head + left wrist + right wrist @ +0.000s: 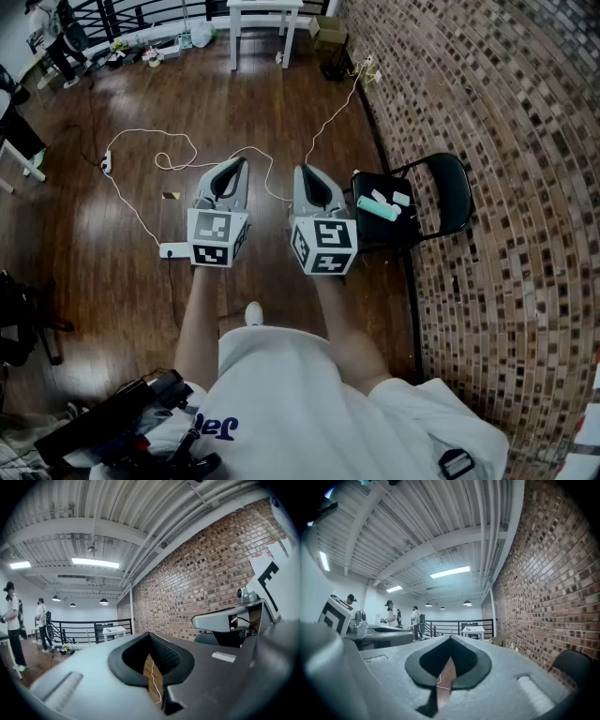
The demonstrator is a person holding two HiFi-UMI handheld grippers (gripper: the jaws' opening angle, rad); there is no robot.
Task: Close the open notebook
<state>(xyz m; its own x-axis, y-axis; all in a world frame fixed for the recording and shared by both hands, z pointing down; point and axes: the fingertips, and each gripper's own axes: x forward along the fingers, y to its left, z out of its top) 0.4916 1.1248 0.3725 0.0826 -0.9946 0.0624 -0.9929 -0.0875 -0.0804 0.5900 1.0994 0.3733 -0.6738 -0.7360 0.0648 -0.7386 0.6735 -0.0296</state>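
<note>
No notebook shows in any view. In the head view both grippers are held level side by side over the wooden floor, in front of the person's white shirt. My left gripper [243, 161] has its jaws together with nothing between them; its own view shows the tips [149, 633] meeting against the far room. My right gripper [298, 170] is likewise shut and empty, its tips [450, 638] closed, with only floor and a white cable seen through the gap behind them.
A black folding chair [451, 192] stands by the brick wall [506, 141] at right, holding a teal cylinder [378, 207] and white items. A white cable [187, 155] loops over the floor. A white table [264, 11] and railing stand far ahead. People [11, 620] stand at left.
</note>
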